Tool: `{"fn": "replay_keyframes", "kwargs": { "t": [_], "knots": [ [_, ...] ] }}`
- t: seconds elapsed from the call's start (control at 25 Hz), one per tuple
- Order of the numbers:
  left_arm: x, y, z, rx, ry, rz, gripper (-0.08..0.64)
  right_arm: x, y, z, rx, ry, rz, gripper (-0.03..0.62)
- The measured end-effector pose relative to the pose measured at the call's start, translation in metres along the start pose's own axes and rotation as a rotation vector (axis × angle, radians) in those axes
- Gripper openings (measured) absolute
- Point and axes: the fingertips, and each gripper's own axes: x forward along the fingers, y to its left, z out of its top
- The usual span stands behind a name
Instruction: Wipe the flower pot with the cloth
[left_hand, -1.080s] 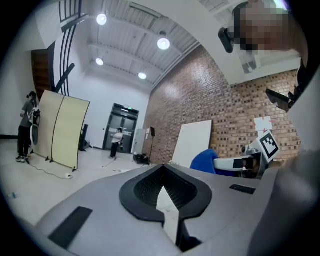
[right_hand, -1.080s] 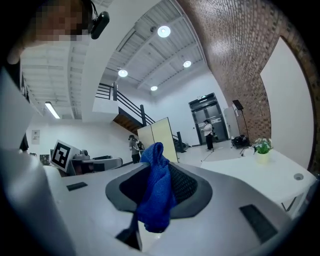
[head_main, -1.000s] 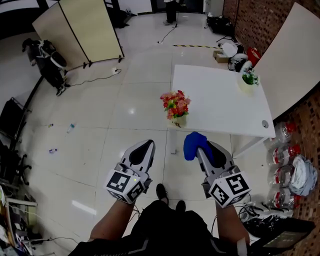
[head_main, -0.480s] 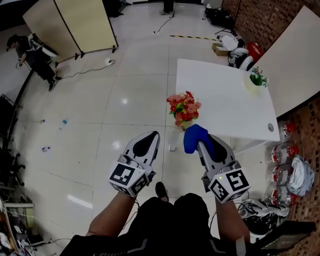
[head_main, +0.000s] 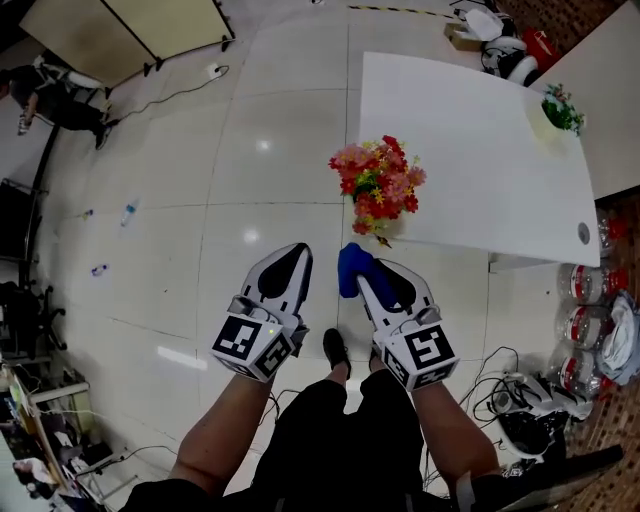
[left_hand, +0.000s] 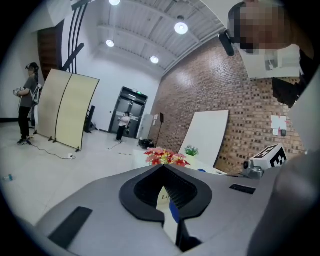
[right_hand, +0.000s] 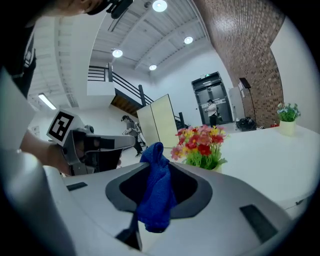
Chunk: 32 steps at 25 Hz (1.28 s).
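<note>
A pale flower pot (head_main: 370, 230) holding red, pink and yellow flowers (head_main: 377, 180) stands on the near left corner of the white table (head_main: 480, 150). My right gripper (head_main: 360, 272) is shut on a blue cloth (head_main: 352, 266), which sticks out of its tip just short of the pot. In the right gripper view the cloth (right_hand: 156, 195) hangs between the jaws, with the flowers (right_hand: 200, 145) close behind. My left gripper (head_main: 293, 256) is beside the right one, shut and empty. In the left gripper view the flowers (left_hand: 165, 156) show over its tip (left_hand: 162, 166).
A small green plant in a light pot (head_main: 556, 108) stands at the table's far right. A white board (head_main: 610, 80) leans against the brick wall. Bottles and bags (head_main: 590, 310) lie on the floor at right, cables (head_main: 510, 390) near my feet. A folding screen (head_main: 130, 25) and a person (head_main: 50, 90) are far left.
The view has closed in on the table. Both grippers have come nearer the flower pot, and the cloth's tip now lies just below it. The right gripper still holds the cloth.
</note>
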Motion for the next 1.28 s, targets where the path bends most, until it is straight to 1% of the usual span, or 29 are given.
{"fn": "replay_keyframes", "kwargs": {
  "t": [0.12,0.2,0.32,0.4,0.48,0.6,0.84,1.0,1.12,1.28],
  "knots": [
    [0.015,0.014,-0.024,-0.009,0.02,0.023,0.005,0.024,-0.011,-0.03,0.007,0.021,-0.005,0.097],
    [0.026,0.023,-0.037,-0.014,0.02,0.032,0.005,0.037,-0.019,-0.043,0.007,0.017,-0.016,0.098],
    [0.04,0.034,-0.05,-0.028,0.01,0.044,0.005,0.05,-0.031,-0.052,0.029,-0.003,-0.04,0.097],
    [0.046,0.038,-0.06,-0.035,0.019,0.045,0.005,0.057,-0.036,-0.054,0.063,-0.005,-0.057,0.098],
    [0.049,0.039,-0.066,-0.038,0.033,0.041,0.005,0.06,-0.043,-0.058,0.062,-0.002,-0.077,0.098],
    [0.05,0.038,-0.068,-0.042,0.045,0.039,0.005,0.059,-0.057,-0.065,0.042,-0.013,-0.12,0.097],
    [0.059,0.034,-0.068,-0.03,0.056,0.02,0.005,0.047,-0.085,-0.066,0.086,-0.029,-0.195,0.098],
    [0.066,0.029,-0.072,-0.035,0.064,0.011,0.005,0.035,-0.102,-0.067,0.082,-0.035,-0.226,0.098],
    [0.068,0.024,-0.075,-0.026,0.069,0.008,0.005,0.025,-0.116,-0.073,0.097,-0.03,-0.259,0.097],
    [0.072,0.015,-0.077,-0.036,0.07,-0.006,0.005,0.012,-0.131,-0.074,0.107,-0.028,-0.294,0.098]
  ]
}}
